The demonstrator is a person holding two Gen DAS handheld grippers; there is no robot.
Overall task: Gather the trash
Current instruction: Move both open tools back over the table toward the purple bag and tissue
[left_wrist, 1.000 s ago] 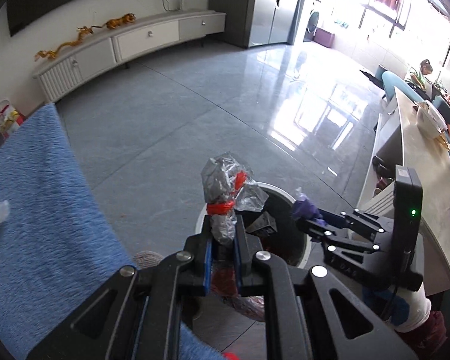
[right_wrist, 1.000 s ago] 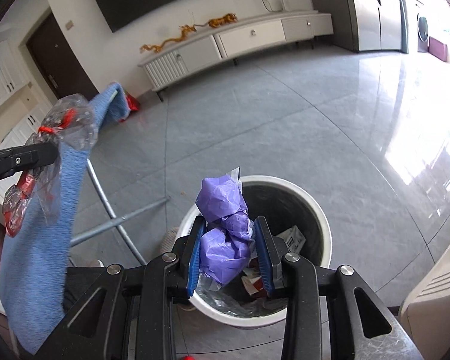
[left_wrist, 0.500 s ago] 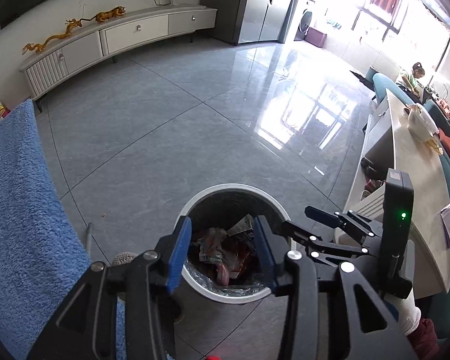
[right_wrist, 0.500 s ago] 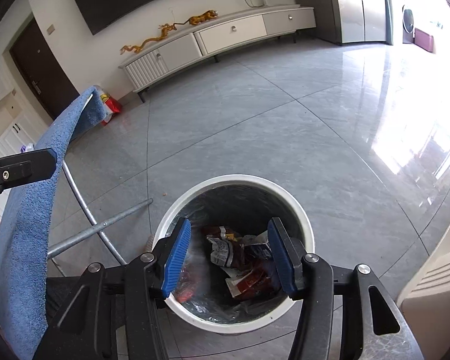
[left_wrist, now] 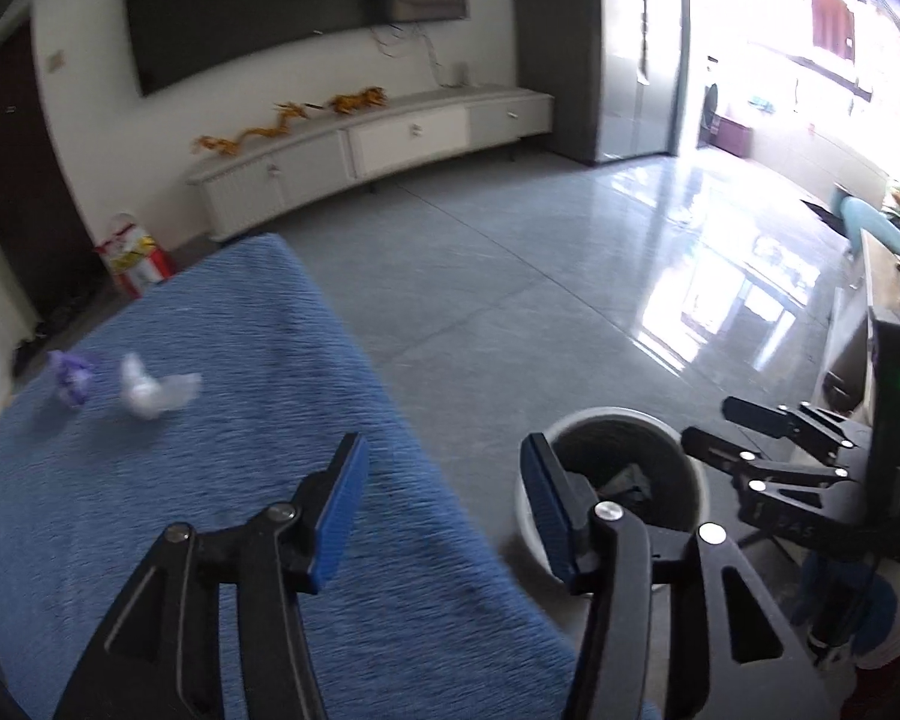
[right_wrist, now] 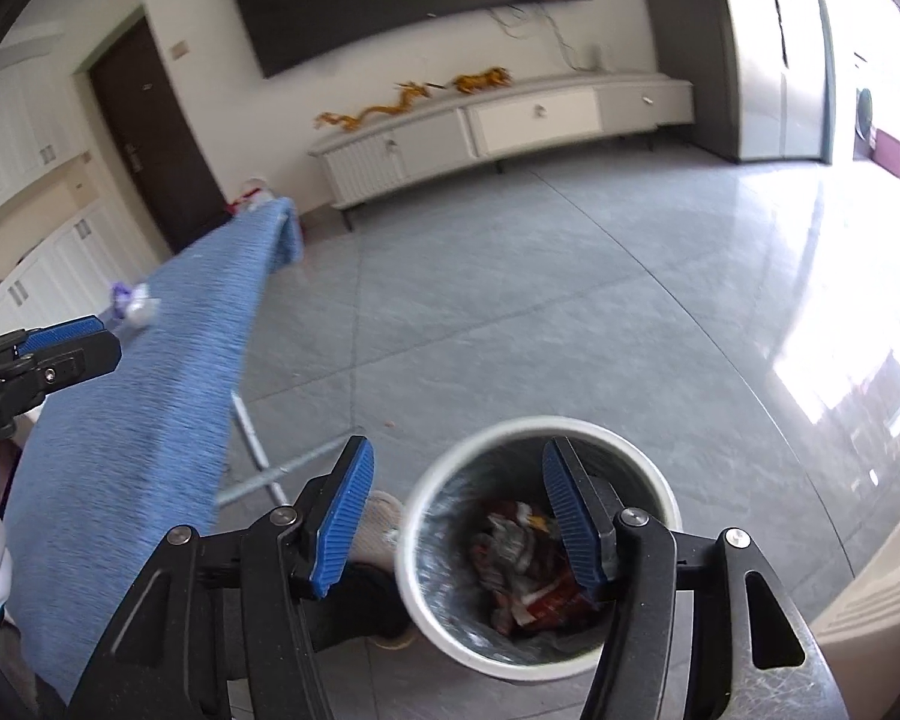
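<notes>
A round white bin (right_wrist: 537, 546) stands on the floor with crumpled wrappers (right_wrist: 525, 564) in it. My right gripper (right_wrist: 456, 516) hovers just above its rim, jaws still opening and nothing between them. My left gripper (left_wrist: 441, 510) hangs over the edge of the blue-covered table (left_wrist: 210, 480), its jaws opening too and empty. The bin (left_wrist: 615, 474) sits just right of it, with the right gripper (left_wrist: 714, 426) above. Two scraps lie on the blue cover at the far left: a white crumpled piece (left_wrist: 153, 390) and a purple one (left_wrist: 72, 375). They also show small as scraps (right_wrist: 135, 300) in the right wrist view.
The table's metal legs (right_wrist: 258, 456) cross beside the bin. A long white TV cabinet (left_wrist: 366, 150) lines the far wall under a dark screen. A red and white bag (left_wrist: 132, 258) stands by the dark door. A pale counter (left_wrist: 882, 312) runs along the right.
Both grippers let go of their trash, the silver wrapper and the purple wad, which dropped into the bin. Both jaws opened wide. The left gripper swung left and up over the blue table.
</notes>
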